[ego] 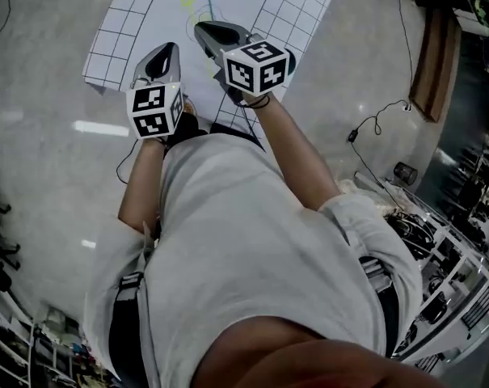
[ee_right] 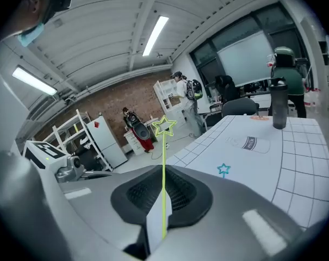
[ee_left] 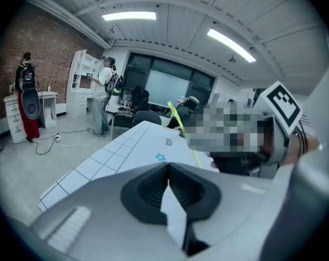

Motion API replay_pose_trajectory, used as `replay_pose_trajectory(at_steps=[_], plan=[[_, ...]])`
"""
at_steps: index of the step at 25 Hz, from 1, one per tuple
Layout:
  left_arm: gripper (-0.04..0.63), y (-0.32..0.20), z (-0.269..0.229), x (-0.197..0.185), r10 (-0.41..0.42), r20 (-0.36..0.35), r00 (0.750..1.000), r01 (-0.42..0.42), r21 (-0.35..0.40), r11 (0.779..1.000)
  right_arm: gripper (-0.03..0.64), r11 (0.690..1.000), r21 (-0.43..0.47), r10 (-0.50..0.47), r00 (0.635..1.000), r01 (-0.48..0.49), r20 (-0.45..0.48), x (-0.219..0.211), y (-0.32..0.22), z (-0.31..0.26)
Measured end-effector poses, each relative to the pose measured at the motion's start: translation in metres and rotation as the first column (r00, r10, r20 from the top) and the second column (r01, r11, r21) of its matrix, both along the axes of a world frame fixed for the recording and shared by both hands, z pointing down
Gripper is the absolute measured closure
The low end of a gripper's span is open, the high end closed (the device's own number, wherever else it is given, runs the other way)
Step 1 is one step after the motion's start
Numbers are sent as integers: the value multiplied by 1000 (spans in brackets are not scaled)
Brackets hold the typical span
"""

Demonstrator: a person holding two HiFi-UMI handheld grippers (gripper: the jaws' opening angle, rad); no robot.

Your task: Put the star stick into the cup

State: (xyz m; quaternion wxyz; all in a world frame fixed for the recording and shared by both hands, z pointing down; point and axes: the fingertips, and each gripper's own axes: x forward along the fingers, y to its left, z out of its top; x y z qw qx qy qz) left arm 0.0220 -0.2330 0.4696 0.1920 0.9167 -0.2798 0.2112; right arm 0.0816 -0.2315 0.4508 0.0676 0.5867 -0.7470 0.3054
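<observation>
right hand-held gripper clamps the yellow star stick.

Left gripper closed and empty, blue star on gridded table

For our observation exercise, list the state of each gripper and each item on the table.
left gripper: shut, empty.
right gripper: shut on the yellow star stick.
yellow star stick: held by its stem, star end forward.
cup: on the table, no stick inside.
blue star: on the table, beside the cup.
dark bottle: upright on the table.
</observation>
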Motion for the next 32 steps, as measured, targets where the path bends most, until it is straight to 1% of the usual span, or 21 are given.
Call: replay_pose_trajectory(at_steps=[3,6,11,14,20,26,28,32], plan=[[592,15,-7,22,49,-2,999,-49,14,999,602,998,43,56,998,-56,-2,21,20,-15],[592,30,-13,41,72,-4,997,-72,18,997,601,991,98,98,995,-95,-34,48,40,-32],[592,54,-25,73,139,-6,990,-138,39,990,601,956,208,209,978,-205,5,100,73,-69],[592,65,-32,91,180,-7,984,-179,55,982,603,935,246,262,965,-257,11,124,91,-84],[592,89,-42,124,249,-17,968,-247,77,966,601,901,279,344,939,-331,5,157,118,-92],[592,102,-40,140,275,-18,961,-273,70,959,601,879,318,392,918,-357,-53,178,133,-79],[592,106,-39,142,279,-14,960,-277,64,959,601,875,312,407,911,-369,-65,182,139,-68],[592,115,-30,141,279,0,960,-278,47,959,601,884,283,410,908,-371,-88,181,148,-46]])
